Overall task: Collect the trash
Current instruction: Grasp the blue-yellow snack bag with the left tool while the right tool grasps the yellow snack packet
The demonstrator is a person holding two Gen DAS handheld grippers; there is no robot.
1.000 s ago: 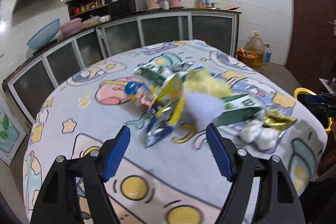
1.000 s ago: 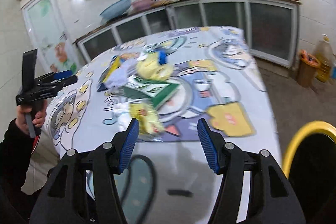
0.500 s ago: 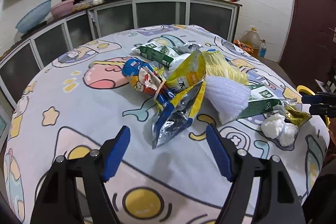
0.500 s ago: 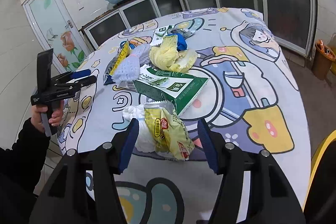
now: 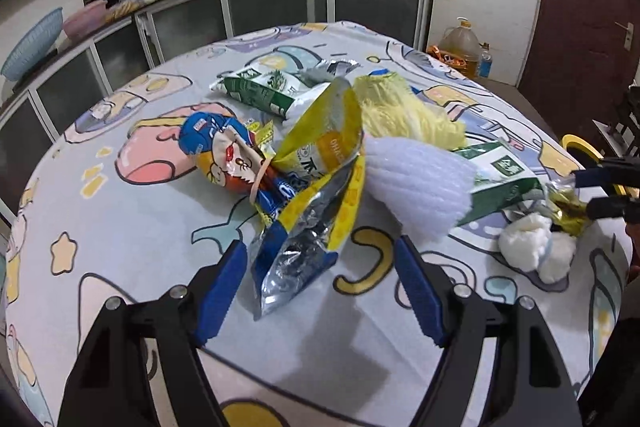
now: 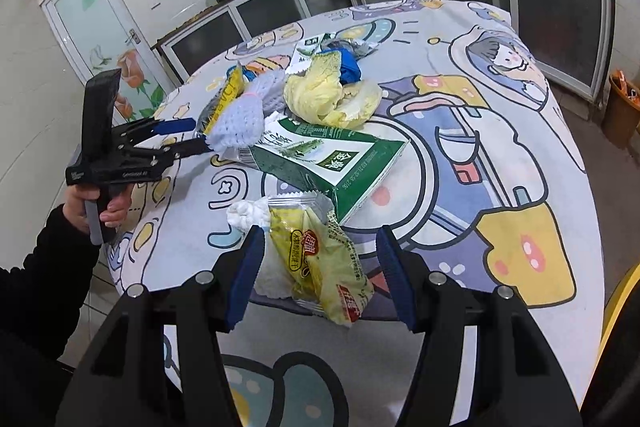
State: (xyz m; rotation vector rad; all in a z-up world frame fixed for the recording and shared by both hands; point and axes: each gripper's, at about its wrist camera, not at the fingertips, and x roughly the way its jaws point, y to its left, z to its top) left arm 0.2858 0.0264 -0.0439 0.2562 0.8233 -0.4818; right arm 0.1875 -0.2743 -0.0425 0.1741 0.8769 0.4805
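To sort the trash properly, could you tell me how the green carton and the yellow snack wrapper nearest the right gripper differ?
The green carton is a large, flattened box with white panels; the yellow snack wrapper is smaller, crinkled plastic. The carton lies farther in; the wrapper lies between the right gripper's open jaws at the table edge. Both rest on the tablecloth.

Both hands have come in and down toward the litter on the bench, so the heap fills more of each wrist view than a second ago. The left tongs (image 5: 320, 283), which were short of the pile, now have their open jaws on either side of the lower end of the silver and yellow foil bag (image 5: 308, 239). The right tongs (image 6: 320, 275) have closed in on the yellow snack packet (image 6: 320, 259), which now lies between their blue pads (image 6: 246, 277) without being pressed.
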